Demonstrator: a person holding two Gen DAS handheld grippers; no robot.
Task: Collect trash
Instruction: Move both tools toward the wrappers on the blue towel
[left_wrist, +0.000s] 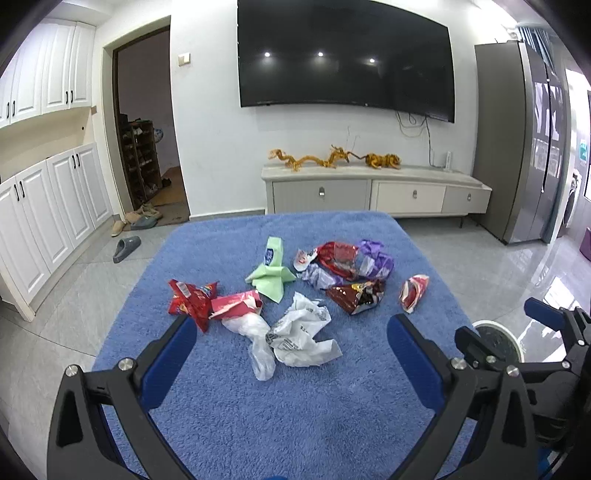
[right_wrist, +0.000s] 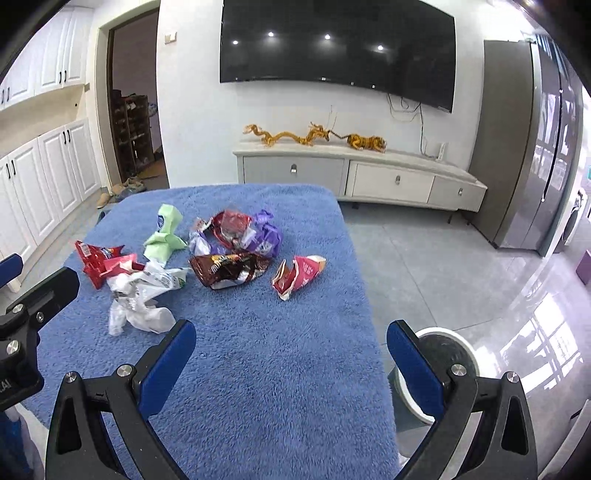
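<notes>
Several crumpled wrappers lie on a blue fleece-covered table (left_wrist: 258, 424) (right_wrist: 277, 387). Nearest my left gripper (left_wrist: 291, 332) is a white plastic bag (left_wrist: 295, 332) (right_wrist: 140, 295), beside a red snack packet (left_wrist: 190, 299) (right_wrist: 94, 258) and a pink wrapper (left_wrist: 236, 302). Farther back are a green wrapper (left_wrist: 271, 273) (right_wrist: 166, 232), a purple wrapper (left_wrist: 373, 258) (right_wrist: 264, 236) and a brown wrapper (left_wrist: 358, 295) (right_wrist: 229, 271). A red-and-white wrapper (left_wrist: 413, 291) (right_wrist: 299, 275) lies apart on the right. My left gripper is open above the white bag. My right gripper (right_wrist: 291, 332) is open over bare fleece, nothing between its fingers.
A round white-rimmed bin (right_wrist: 443, 365) (left_wrist: 498, 339) stands on the floor just right of the table. Beyond the table are a low TV cabinet (left_wrist: 369, 188), a wall TV (left_wrist: 343, 55), white cupboards (left_wrist: 48, 206) at left and a grey fridge (left_wrist: 524, 147) at right. A slipper (left_wrist: 127, 248) lies on the tiled floor.
</notes>
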